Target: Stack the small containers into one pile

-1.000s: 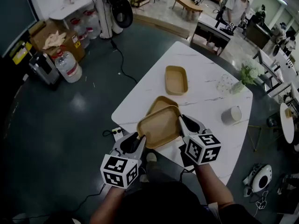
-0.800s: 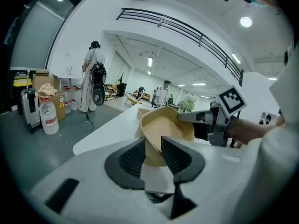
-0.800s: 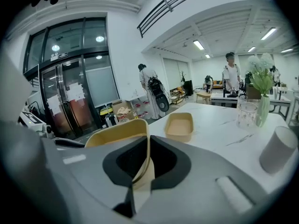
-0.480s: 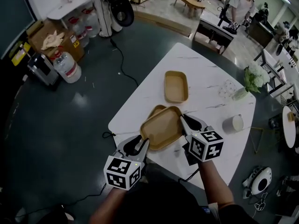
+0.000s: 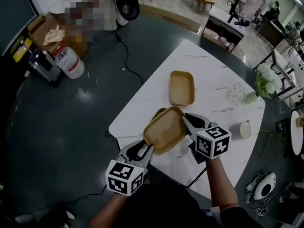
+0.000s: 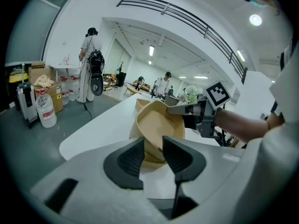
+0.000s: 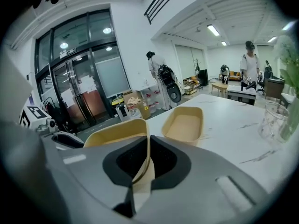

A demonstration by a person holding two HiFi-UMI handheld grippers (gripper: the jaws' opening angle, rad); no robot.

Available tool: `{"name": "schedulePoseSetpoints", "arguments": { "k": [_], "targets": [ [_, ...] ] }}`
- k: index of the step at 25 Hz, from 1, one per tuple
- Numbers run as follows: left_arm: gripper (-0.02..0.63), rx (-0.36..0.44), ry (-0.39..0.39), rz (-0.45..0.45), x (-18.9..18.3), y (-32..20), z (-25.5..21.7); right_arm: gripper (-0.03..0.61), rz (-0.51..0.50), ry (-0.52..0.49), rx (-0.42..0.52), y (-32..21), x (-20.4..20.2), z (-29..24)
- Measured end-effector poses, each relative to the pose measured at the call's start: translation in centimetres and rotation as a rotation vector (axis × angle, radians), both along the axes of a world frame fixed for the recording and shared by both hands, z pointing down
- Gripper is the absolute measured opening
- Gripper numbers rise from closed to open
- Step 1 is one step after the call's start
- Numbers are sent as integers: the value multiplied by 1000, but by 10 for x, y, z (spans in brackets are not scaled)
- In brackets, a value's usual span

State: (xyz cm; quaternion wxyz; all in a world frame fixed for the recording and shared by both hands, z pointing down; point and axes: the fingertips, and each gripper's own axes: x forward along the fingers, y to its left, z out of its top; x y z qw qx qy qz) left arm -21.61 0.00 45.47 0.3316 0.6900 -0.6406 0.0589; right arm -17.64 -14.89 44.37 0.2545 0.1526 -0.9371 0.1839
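My right gripper (image 5: 185,118) clamps its fingers on the rim of the upper container (image 5: 165,131), holding it tilted over the lower container (image 5: 158,112) for nesting. My left gripper (image 5: 147,149) fingers have just been opening; the rim stands between them, unpressed.

Lower container (image 5: 158,113) mostly hidden under held container (image 5: 165,131); contact possibly, unclear.

Tilted tan container (image 5: 165,131) over a second container (image 5: 158,113), third container (image 5: 182,87) upright farther along the table (image 5: 216,101).
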Motion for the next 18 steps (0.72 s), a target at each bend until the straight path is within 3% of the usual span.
{"name": "schedulePoseSetpoints", "arguments": {
  "k": [9, 18],
  "targets": [
    [120, -88, -3, 98, 13, 8, 18, 17, -109, 6, 12, -3, -20, 8],
    [112, -86, -53, 101, 5, 11, 13, 15, -180, -7, -24, -1, -26, 18]
  ]
}}
